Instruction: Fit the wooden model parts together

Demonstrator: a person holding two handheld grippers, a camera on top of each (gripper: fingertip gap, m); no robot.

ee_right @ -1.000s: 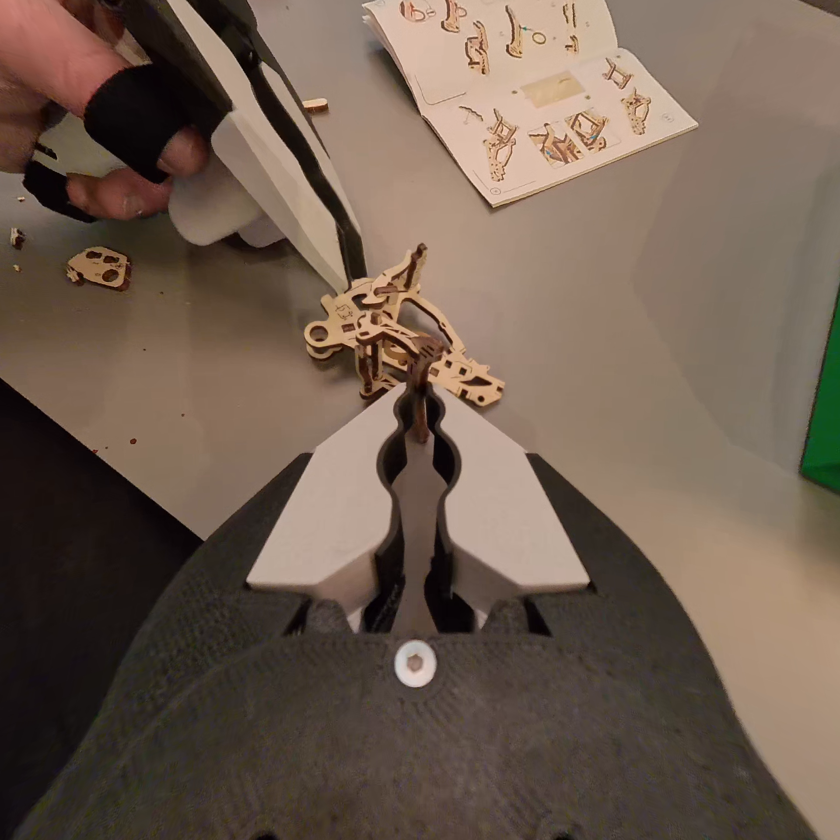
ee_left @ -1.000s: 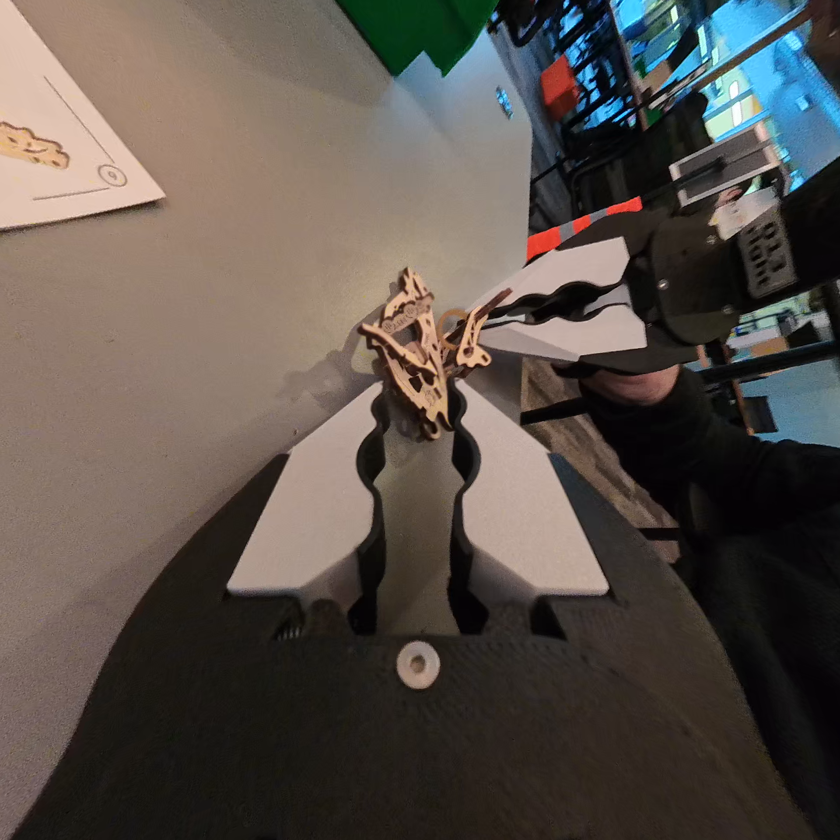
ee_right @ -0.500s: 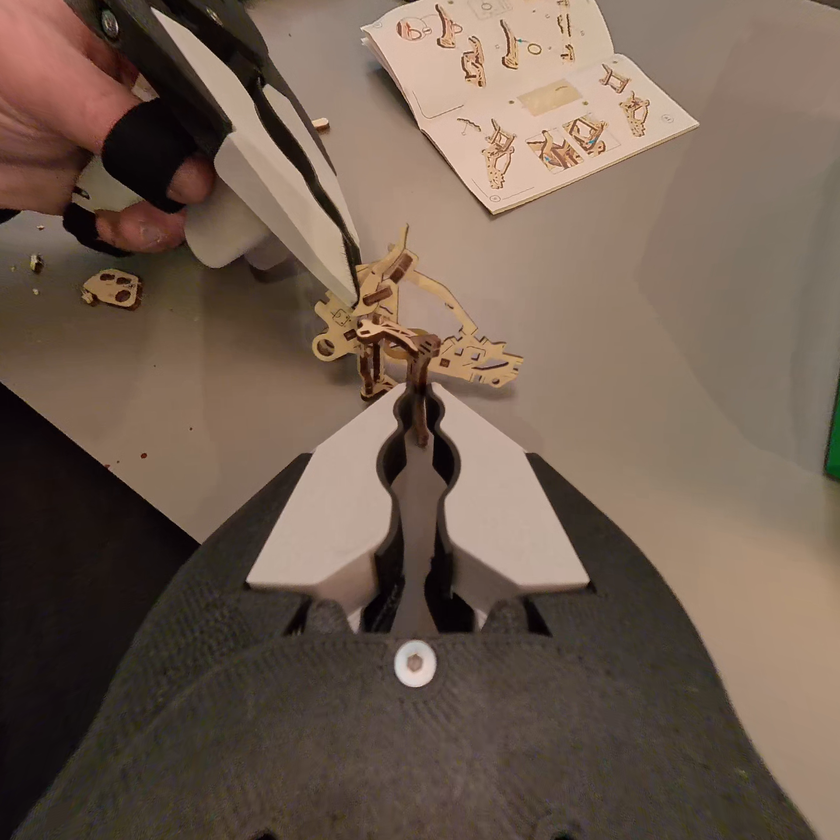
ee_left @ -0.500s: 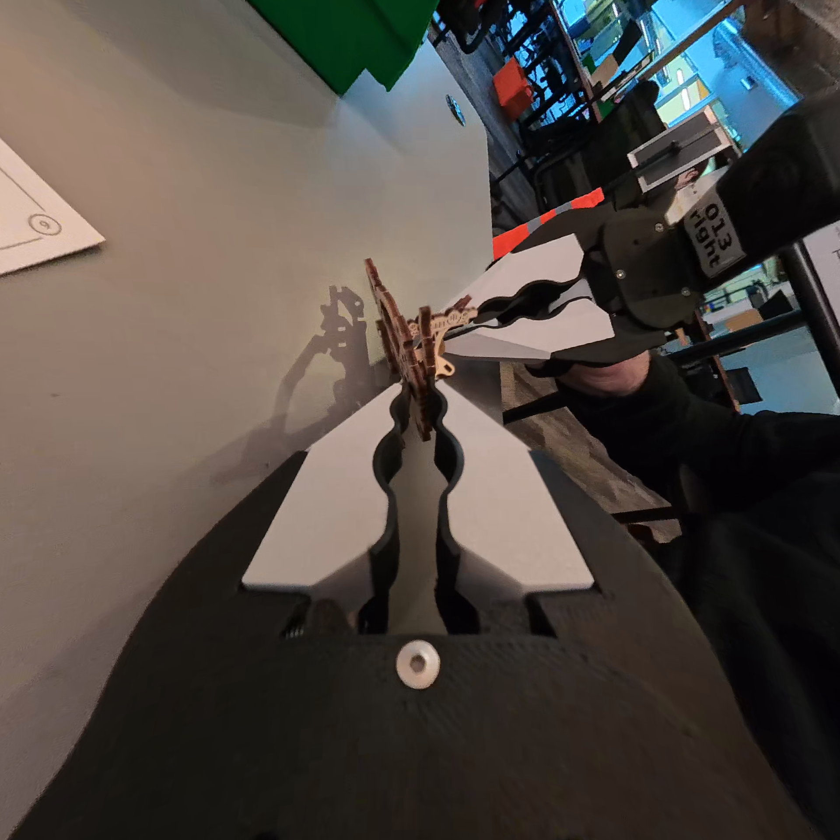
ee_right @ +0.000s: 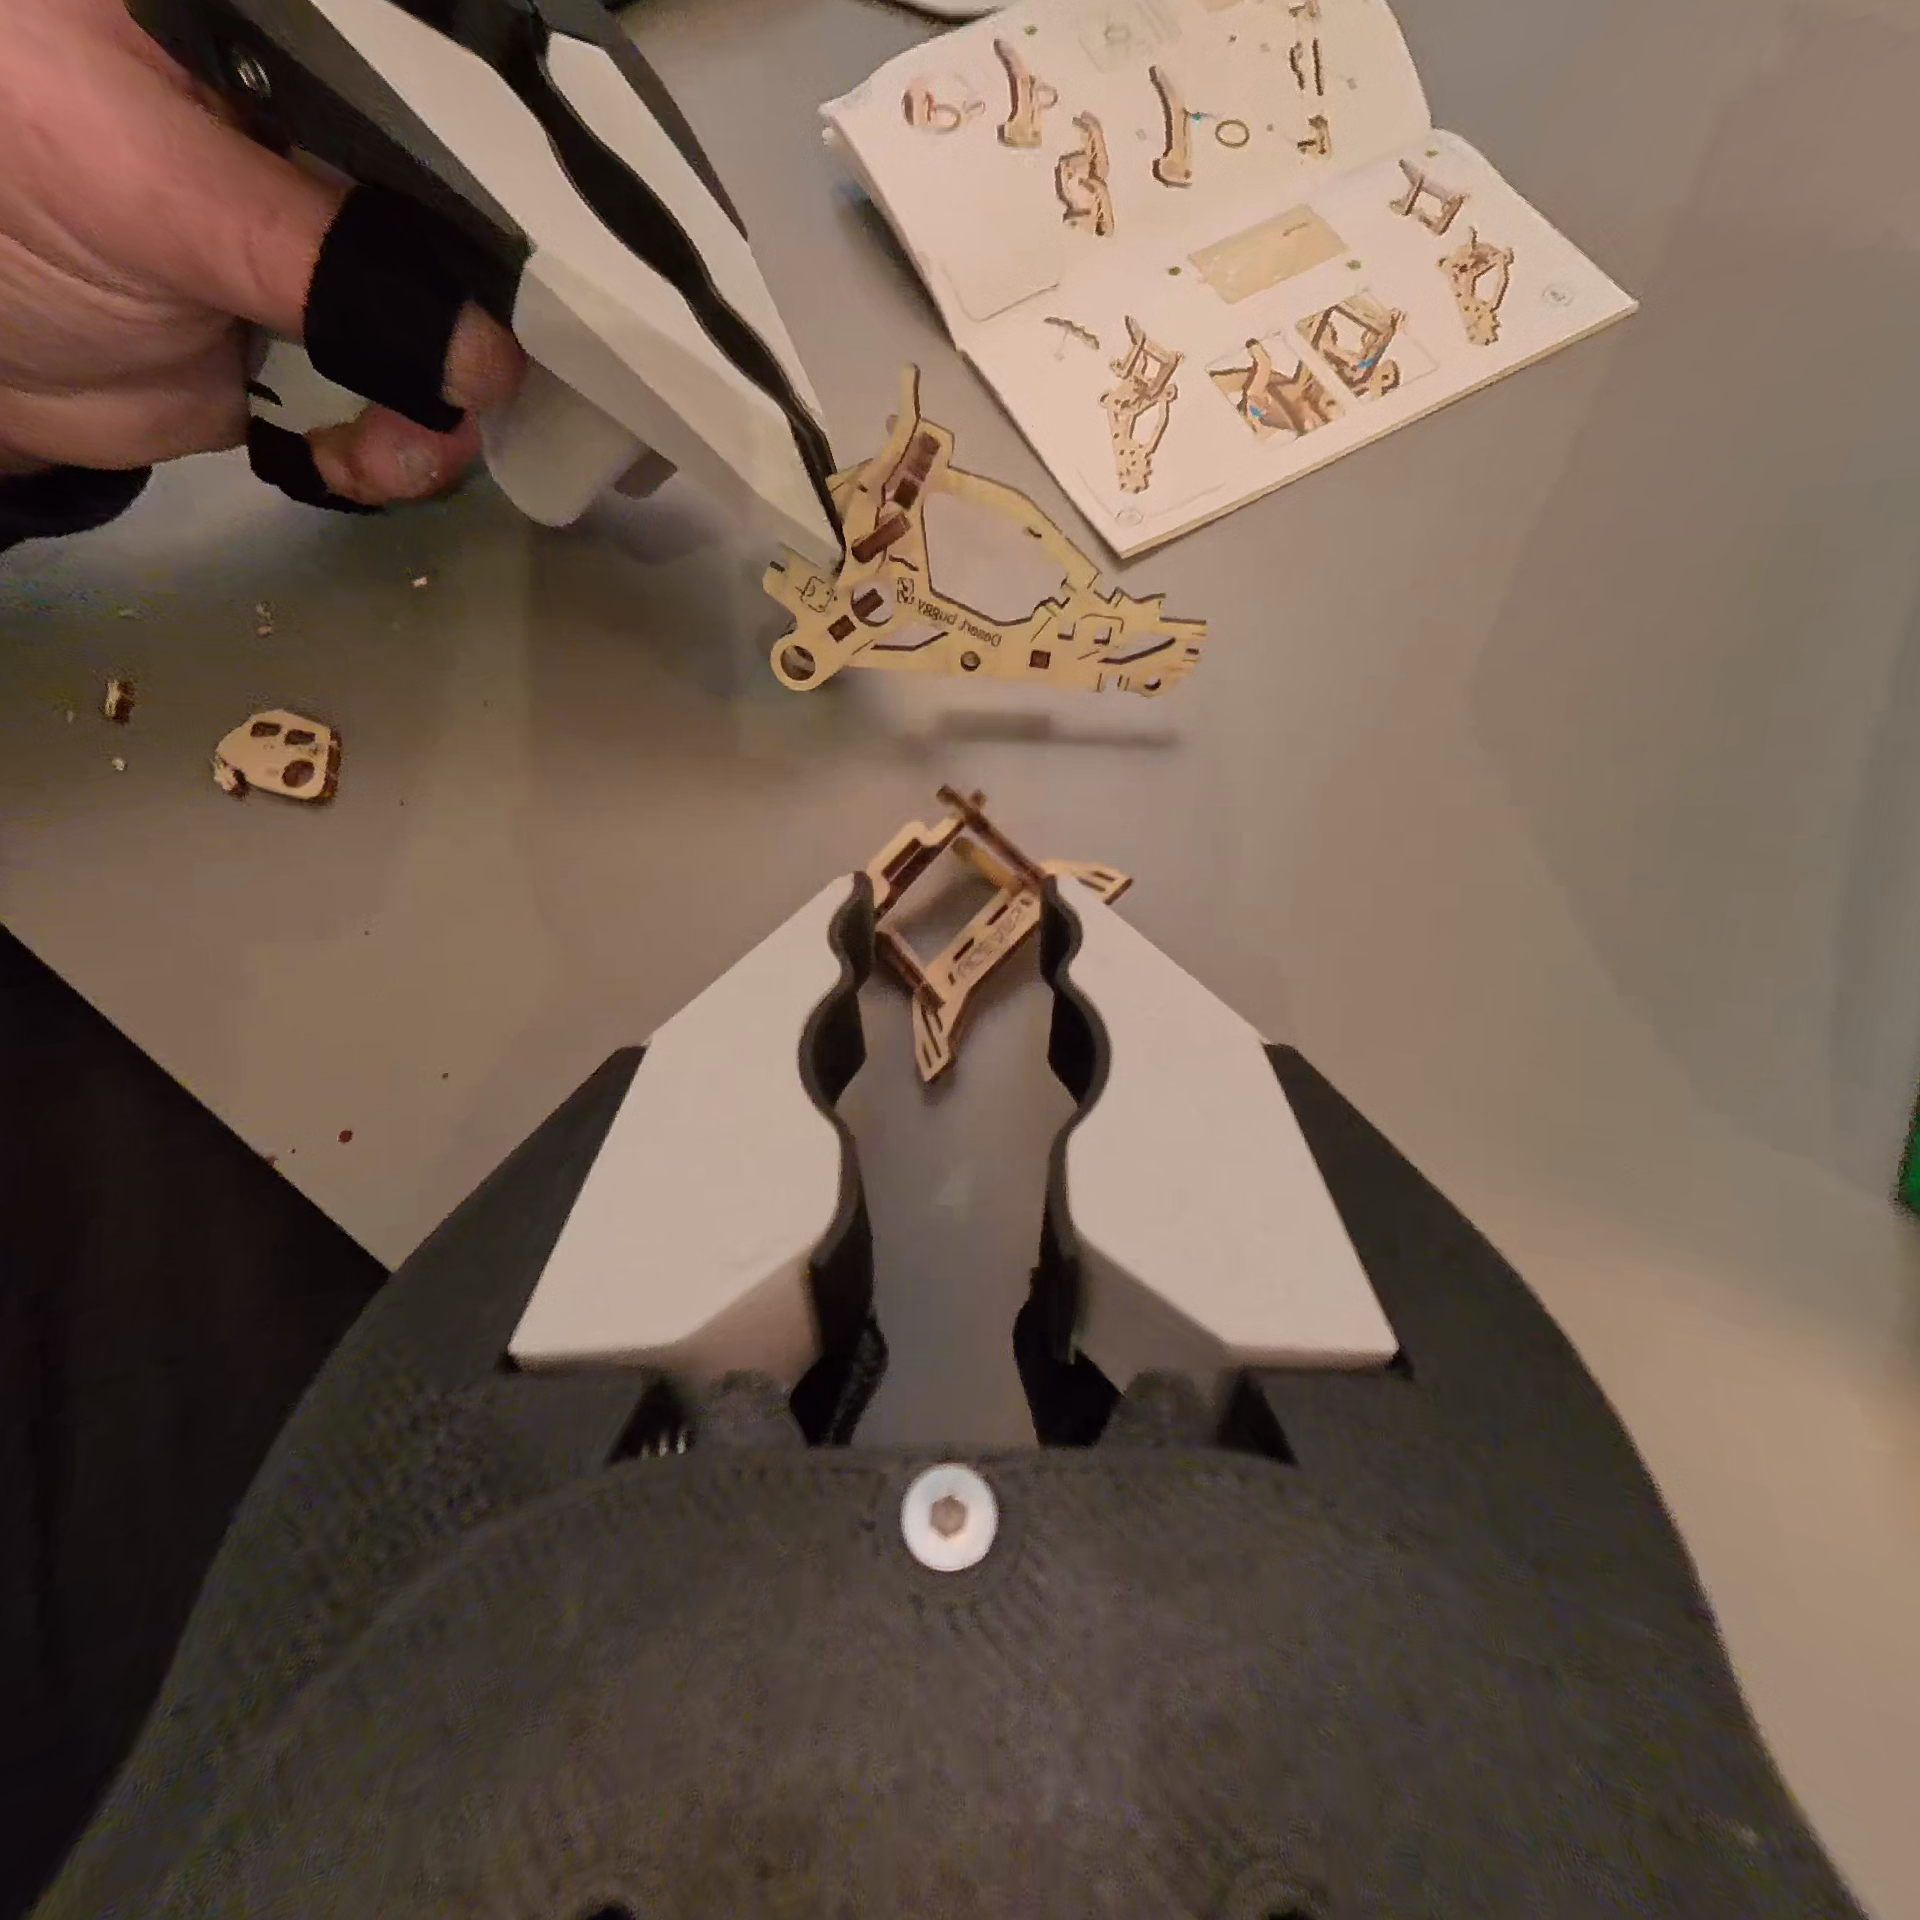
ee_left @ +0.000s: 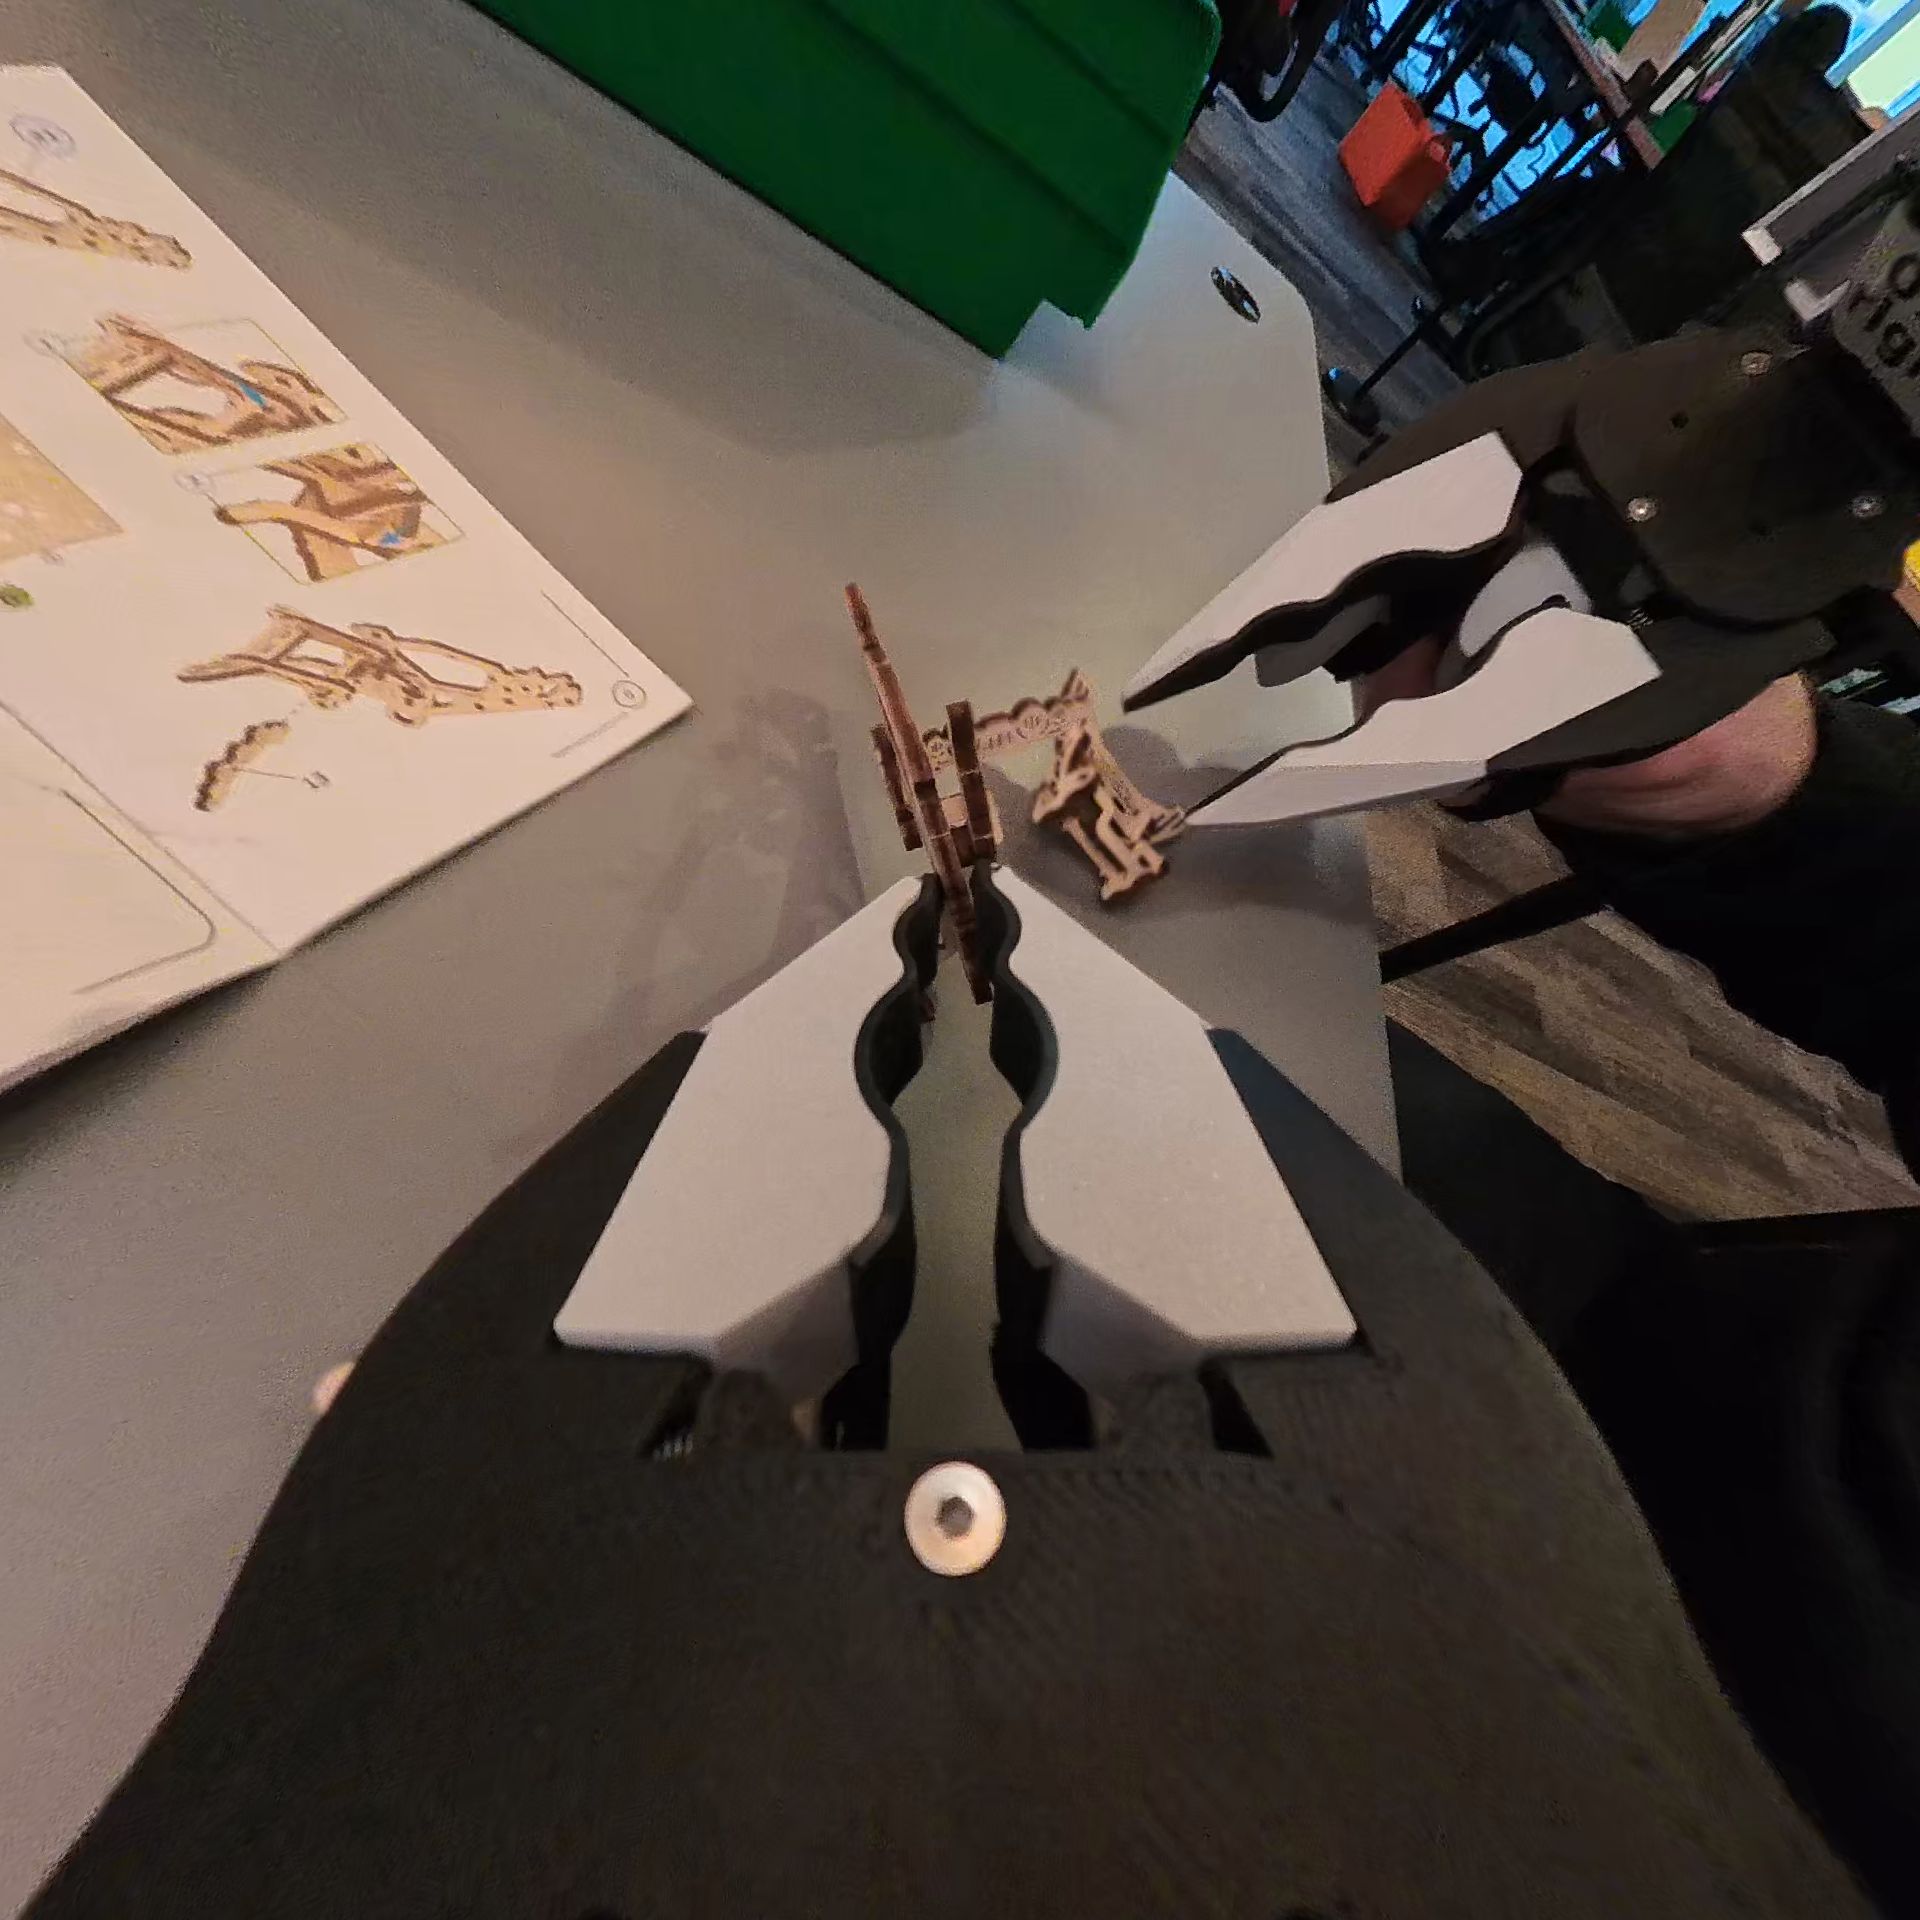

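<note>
My left gripper [ee_left: 951, 894] is shut on a flat wooden frame part [ee_left: 920, 769], seen edge-on and held upright above the grey table [ee_left: 623, 436]. In the right wrist view the same frame [ee_right: 987, 634] hangs flat from the left gripper [ee_right: 826, 514] at the upper left. My right gripper [ee_right: 954, 899] is open. A small wooden sub-assembly [ee_right: 961, 925] lies on the table between its fingertips, tilted. In the left wrist view this sub-assembly [ee_left: 1091, 810] sits just in front of the right gripper [ee_left: 1164, 758], apart from the frame.
An open instruction booklet [ee_right: 1247, 260] lies at the back of the table and also shows in the left wrist view [ee_left: 260, 520]. A green bin [ee_left: 883, 135] stands at the far side. A small wooden offcut [ee_right: 278, 755] and crumbs lie near the table's front edge [ee_right: 208, 1091]. The left gripper's tips are roughly 7 cm from the right gripper's. Both grippers' tips are roughly 15 cm from the small wooden offcut [ee_right: 278, 755].
My right gripper has opened and let go of the small sub-assembly, which now rests on the table. My left gripper has carried the frame up and away from it, so the two parts are apart.
</note>
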